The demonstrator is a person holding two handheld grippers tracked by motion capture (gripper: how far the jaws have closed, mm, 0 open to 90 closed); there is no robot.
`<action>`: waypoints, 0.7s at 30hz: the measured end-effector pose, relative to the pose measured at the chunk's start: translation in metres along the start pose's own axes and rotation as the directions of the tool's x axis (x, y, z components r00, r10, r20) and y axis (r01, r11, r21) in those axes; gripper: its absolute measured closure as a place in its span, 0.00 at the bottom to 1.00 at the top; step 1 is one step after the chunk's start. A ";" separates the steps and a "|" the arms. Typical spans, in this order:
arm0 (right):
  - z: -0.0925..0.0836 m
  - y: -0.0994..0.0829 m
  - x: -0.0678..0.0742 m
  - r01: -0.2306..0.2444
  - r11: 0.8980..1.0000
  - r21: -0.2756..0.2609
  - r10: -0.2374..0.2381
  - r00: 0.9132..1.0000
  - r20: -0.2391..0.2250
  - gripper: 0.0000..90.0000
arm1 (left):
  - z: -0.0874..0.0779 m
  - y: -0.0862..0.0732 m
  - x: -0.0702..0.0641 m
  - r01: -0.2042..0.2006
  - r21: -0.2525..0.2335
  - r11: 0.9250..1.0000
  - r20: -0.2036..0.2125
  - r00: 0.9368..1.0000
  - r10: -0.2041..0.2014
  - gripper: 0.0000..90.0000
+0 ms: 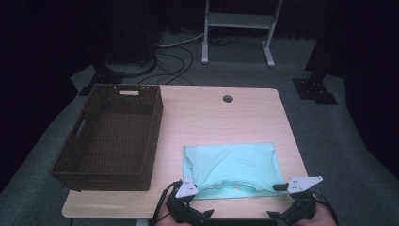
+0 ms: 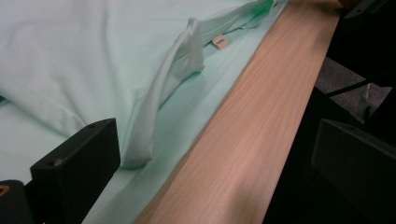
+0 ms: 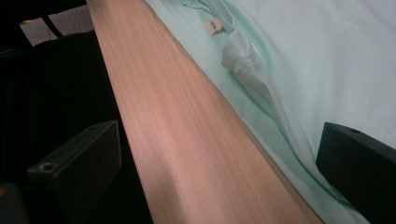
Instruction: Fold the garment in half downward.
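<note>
A mint-green T-shirt (image 1: 230, 165) lies folded flat on the wooden table (image 1: 211, 117), its collar along the near edge. My left gripper (image 1: 188, 192) is at the shirt's near left corner and my right gripper (image 1: 286, 188) at its near right corner. In the left gripper view the shirt (image 2: 93, 56) lies under the left jaw of the left gripper (image 2: 217, 172), whose jaws stand wide apart astride the table edge. In the right gripper view the right gripper (image 3: 219, 163) is likewise open, one jaw over the shirt (image 3: 327, 46). A small collar label (image 2: 220, 42) (image 3: 213, 26) faces up.
A dark woven basket (image 1: 153, 136) with handle slots stands on the table's left half, with nothing in it. A round cable hole (image 1: 227, 99) sits near the far edge. Behind the table are a white stand (image 1: 237, 21) and floor cables (image 1: 174, 61).
</note>
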State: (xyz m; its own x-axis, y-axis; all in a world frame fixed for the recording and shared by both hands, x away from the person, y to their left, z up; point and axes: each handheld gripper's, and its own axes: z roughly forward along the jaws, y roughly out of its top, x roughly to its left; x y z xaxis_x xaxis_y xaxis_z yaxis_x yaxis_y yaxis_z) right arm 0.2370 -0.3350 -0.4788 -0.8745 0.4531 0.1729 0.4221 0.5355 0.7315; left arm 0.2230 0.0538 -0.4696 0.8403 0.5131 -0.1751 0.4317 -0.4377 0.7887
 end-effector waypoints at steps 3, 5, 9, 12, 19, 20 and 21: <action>0.000 -0.001 0.001 0.001 1.000 0.000 -0.001 1.000 0.002 0.00 | 0.003 0.003 0.000 -0.003 -0.005 1.000 0.012 1.000 0.003 0.00; 0.000 0.000 0.001 0.000 1.000 0.001 0.000 1.000 0.002 0.00 | 0.005 0.005 0.000 -0.008 -0.004 1.000 0.015 1.000 0.008 0.00; 0.000 0.002 0.001 0.009 1.000 -0.003 -0.009 1.000 0.004 0.00 | 0.003 0.010 0.002 -0.018 -0.017 1.000 0.013 1.000 0.018 0.00; 0.000 0.008 -0.003 0.018 1.000 -0.012 -0.018 1.000 0.009 0.00 | 0.001 0.017 0.005 -0.025 -0.030 0.999 0.003 1.000 0.025 0.00; 0.006 0.027 -0.019 0.040 0.998 -0.050 -0.039 0.999 0.027 0.00 | 0.007 0.040 0.023 -0.057 -0.049 0.997 -0.036 0.998 0.056 0.00; 0.007 0.030 -0.022 0.040 0.998 -0.057 -0.038 0.999 0.033 0.00 | 0.009 0.043 0.027 -0.058 -0.048 0.997 -0.045 0.997 0.056 0.00; 0.008 0.032 -0.026 0.038 0.997 -0.063 -0.035 0.998 0.044 0.00 | 0.011 0.046 0.031 -0.055 -0.049 0.997 -0.049 0.997 0.053 0.00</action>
State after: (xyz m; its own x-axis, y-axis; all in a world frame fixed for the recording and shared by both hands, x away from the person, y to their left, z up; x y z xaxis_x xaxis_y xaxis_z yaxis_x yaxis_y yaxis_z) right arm 0.2755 -0.3237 -0.4650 -0.8772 0.4654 0.1177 0.3729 0.5062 0.7776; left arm 0.2728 0.0419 -0.4451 0.8448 0.5248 -0.1040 0.3680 -0.4289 0.8250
